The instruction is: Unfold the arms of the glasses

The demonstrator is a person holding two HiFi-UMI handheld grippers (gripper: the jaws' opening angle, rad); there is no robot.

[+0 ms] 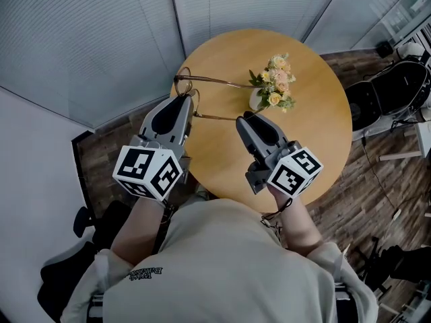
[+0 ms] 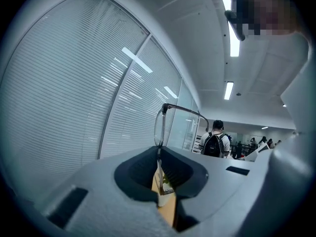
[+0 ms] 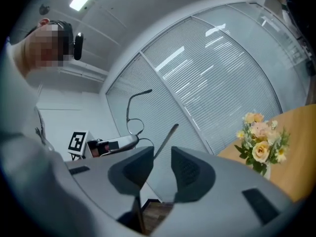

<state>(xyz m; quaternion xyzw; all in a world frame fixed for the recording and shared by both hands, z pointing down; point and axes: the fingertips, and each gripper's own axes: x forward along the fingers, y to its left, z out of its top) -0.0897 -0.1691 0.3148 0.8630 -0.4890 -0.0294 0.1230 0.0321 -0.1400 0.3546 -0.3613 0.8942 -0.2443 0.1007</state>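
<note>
1. Closest to us in the head view is our own pale shirt (image 1: 229,268). Two forearms reach forward from it, and each hand carries one gripper with one marker cube (image 1: 148,172) at its rear.
2. Beyond them, the left gripper (image 1: 183,98) and right gripper (image 1: 244,118) point away from us over one round wooden surface (image 1: 316,133). One pair of glasses (image 1: 209,80) hangs at the left fingers with its two arms stretched rightward. The nearer arm ends at the right gripper's tip, and one vase of flowers (image 1: 276,83) stands just beyond.
3. In the left gripper view, we see the fingers clamped on the front rim of the glasses, with one lens upright above them.
4. In the right gripper view, the fingers stand apart. One thin glasses arm (image 3: 165,139) slants up through the gap, close to the left-hand finger.
</note>
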